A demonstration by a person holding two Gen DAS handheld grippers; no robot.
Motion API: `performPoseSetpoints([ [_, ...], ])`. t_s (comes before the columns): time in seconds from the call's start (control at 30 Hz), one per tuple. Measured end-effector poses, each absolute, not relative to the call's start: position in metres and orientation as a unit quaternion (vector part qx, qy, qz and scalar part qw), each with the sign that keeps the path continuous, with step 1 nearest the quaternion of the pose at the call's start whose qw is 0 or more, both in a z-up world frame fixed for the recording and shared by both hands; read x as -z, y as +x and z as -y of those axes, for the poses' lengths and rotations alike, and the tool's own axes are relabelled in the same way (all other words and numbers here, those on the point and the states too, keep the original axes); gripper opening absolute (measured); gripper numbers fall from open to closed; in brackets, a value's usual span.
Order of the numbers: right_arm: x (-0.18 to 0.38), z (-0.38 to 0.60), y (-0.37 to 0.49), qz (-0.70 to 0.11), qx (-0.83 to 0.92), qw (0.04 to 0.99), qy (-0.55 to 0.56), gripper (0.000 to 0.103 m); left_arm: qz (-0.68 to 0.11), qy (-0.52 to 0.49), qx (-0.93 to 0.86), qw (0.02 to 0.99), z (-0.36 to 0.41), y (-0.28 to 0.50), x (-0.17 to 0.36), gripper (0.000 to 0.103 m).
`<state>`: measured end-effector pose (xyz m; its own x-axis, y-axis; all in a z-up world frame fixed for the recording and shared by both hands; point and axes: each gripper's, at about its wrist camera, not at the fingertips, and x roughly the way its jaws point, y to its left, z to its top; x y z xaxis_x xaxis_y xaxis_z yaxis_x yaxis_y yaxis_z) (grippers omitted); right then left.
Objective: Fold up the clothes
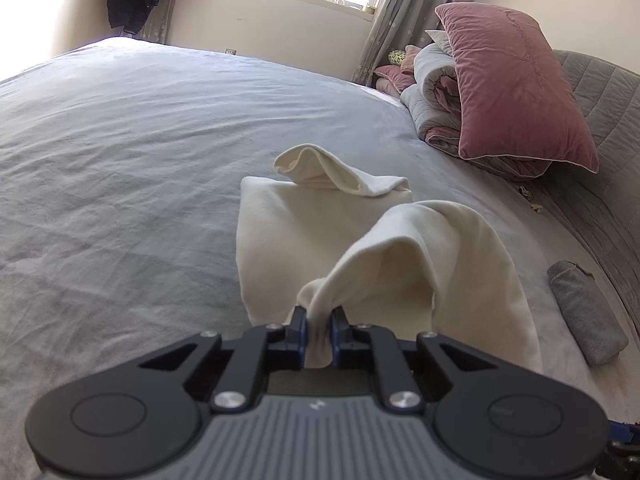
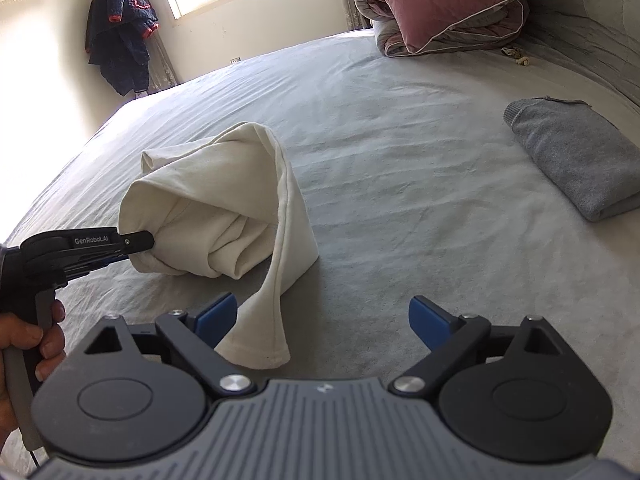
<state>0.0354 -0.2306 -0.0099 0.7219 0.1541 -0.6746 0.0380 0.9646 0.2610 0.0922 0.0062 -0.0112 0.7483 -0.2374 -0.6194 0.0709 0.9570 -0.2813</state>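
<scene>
A cream white garment [image 1: 320,224] lies partly folded on the grey bed sheet [image 1: 120,160]. My left gripper [image 1: 319,316] is shut on a bunched edge of it, lifting a fold off the bed. In the right wrist view the same garment [image 2: 224,200] arches up from the left gripper [image 2: 150,240], and a loose corner trails down toward me. My right gripper [image 2: 322,312] stands open just above the sheet. That corner lies against its left blue pad [image 2: 218,312], and neither pad presses on it.
A folded grey garment [image 2: 576,160] lies on the bed [image 2: 400,160] to the right. A pink pillow [image 1: 516,84] rests on a rolled quilt [image 1: 436,92] at the headboard. Dark clothes [image 2: 120,36] hang in the far corner by the window. A hand [image 2: 28,344] holds the left gripper's handle.
</scene>
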Motion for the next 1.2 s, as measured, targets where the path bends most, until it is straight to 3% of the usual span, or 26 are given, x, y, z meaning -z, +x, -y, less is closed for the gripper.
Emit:
performPoseSetpoints([
  [0.57, 0.012, 0.215, 0.035, -0.381, -0.069, 0.910, 0.148, 0.090, -0.357, -0.034, 0.170, 0.918, -0.006, 0.012, 0.014, 0.009],
  [1.03, -0.002, 0.175, 0.012, -0.343, -0.188, 0.901, 0.187, 0.091, -0.346, 0.095, 0.245, 0.901, 0.030, -0.031, 0.028, 0.009],
  [1.07, 0.001, 0.172, 0.015, -0.348, -0.187, 0.900, 0.186, 0.089, -0.346, 0.098, 0.247, 0.900, 0.029, -0.032, 0.029, 0.010],
  [1.2, 0.017, 0.163, 0.028, -0.379, -0.190, 0.882, 0.203, 0.059, -0.358, 0.109, 0.258, 0.891, 0.026, -0.032, 0.035, 0.011],
])
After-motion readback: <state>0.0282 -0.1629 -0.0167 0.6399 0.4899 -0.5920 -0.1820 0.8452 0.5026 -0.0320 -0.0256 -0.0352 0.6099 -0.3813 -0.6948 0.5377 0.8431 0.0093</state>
